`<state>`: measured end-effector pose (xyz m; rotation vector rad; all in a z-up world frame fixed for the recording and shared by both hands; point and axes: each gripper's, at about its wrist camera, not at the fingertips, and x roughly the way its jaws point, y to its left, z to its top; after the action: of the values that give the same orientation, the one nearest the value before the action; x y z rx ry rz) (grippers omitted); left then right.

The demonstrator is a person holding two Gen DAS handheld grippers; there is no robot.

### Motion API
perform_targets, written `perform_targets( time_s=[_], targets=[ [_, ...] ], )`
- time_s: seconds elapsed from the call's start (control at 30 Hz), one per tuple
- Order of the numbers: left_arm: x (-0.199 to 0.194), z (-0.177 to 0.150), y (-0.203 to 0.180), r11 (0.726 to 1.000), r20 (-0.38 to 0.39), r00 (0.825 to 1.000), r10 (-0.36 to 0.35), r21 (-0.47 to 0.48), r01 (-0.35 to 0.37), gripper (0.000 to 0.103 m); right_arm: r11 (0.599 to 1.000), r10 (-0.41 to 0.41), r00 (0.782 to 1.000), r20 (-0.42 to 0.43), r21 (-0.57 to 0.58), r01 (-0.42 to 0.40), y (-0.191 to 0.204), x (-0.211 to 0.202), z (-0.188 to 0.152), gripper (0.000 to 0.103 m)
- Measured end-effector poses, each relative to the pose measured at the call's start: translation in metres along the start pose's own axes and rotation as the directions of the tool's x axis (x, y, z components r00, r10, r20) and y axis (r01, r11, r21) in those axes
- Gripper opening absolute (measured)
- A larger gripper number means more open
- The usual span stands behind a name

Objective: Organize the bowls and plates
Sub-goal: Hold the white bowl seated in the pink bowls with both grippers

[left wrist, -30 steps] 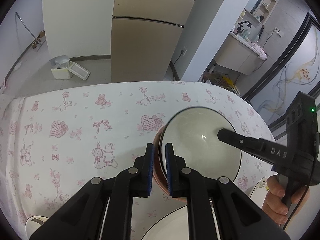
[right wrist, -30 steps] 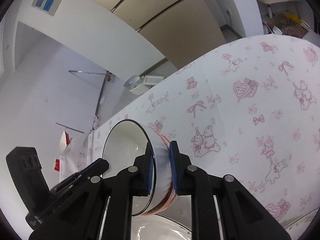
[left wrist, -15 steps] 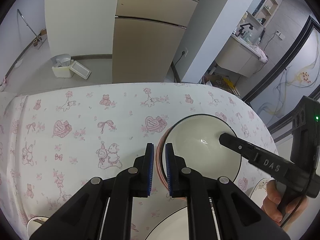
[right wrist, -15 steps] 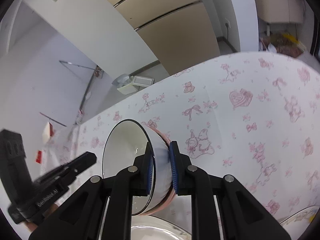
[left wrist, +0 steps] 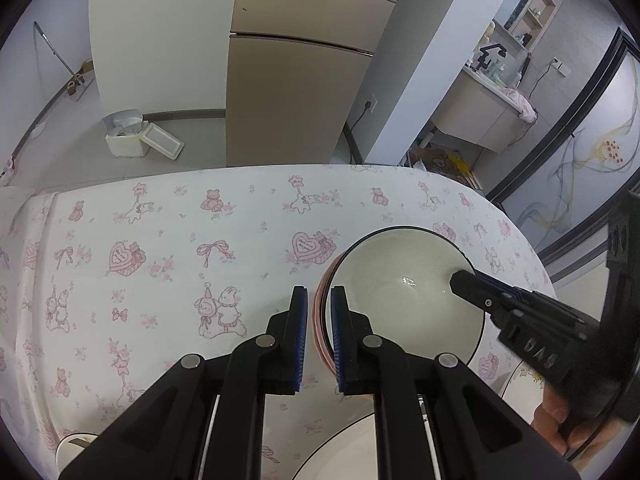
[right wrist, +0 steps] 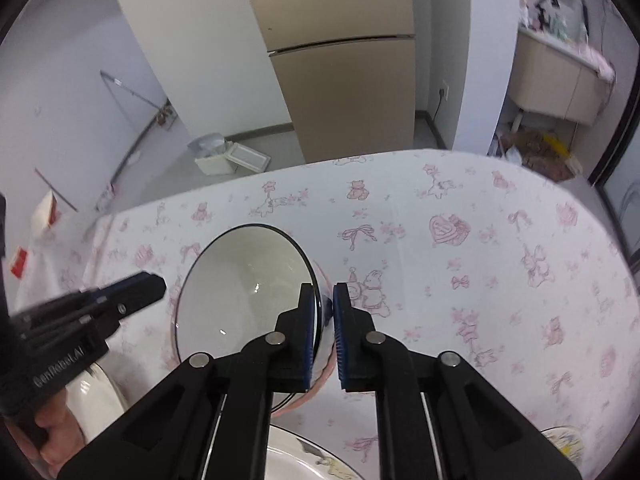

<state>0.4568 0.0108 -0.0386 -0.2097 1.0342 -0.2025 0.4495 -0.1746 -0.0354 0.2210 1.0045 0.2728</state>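
A white bowl with a thin black rim [left wrist: 404,292] is held above the pink-patterned tablecloth [left wrist: 160,264]; its outside is pink. My left gripper [left wrist: 319,336] is shut, its blue pads pinching the bowl's left rim. My right gripper [right wrist: 323,332] is shut on the opposite rim of the same bowl [right wrist: 240,292]. The right gripper's fingers also show in the left wrist view [left wrist: 480,292]. A white plate with a black rim [left wrist: 352,448] lies below the bowl, near the front edge.
A decorated plate [right wrist: 560,440] lies at the right front and another white dish [left wrist: 76,444] at the left front. Beyond the table stand a beige cabinet [left wrist: 296,92] and a white box on the floor [left wrist: 128,144].
The bowl has tipped from steeply tilted towards level and the right gripper has swung round with it. Both grippers have kept their hold on the rim.
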Motion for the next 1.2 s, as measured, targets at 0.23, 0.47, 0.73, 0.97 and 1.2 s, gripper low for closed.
perform_targets(
  time_s=[0.23, 0.47, 0.73, 0.97, 1.2],
  targets=[
    [0.0, 0.0, -0.001, 1.0, -0.003, 1.0, 0.0, 0.002, 0.0, 0.011, 0.939, 0.274, 0.962, -0.023, 0.221, -0.262, -0.043, 0.007, 0.002, 0.015],
    [-0.001, 0.0, -0.001, 1.0, 0.004, 1.0, -0.004, -0.003, 0.004, 0.011, 0.872, 0.394, 0.919, -0.025, 0.327, -0.365, -0.05, 0.017, -0.002, 0.016],
    [-0.004, 0.0, 0.004, 1.0, 0.006, 1.0, -0.013, -0.013, 0.013, 0.011, 0.884, 0.374, 0.927, -0.035, 0.317, -0.345, -0.05, 0.021, -0.001, 0.015],
    [-0.005, -0.001, 0.004, 1.0, 0.005, 1.0, -0.006, -0.003, 0.006, 0.011, 0.986, 0.151, 0.988, -0.042, 0.073, -0.147, -0.01, 0.003, 0.0, 0.017],
    [0.001, -0.001, 0.001, 1.0, -0.007, 1.0, 0.008, 0.003, -0.008, 0.011, 0.959, 0.207, 0.977, -0.043, 0.204, -0.195, -0.032, 0.013, 0.0, 0.009]
  ],
)
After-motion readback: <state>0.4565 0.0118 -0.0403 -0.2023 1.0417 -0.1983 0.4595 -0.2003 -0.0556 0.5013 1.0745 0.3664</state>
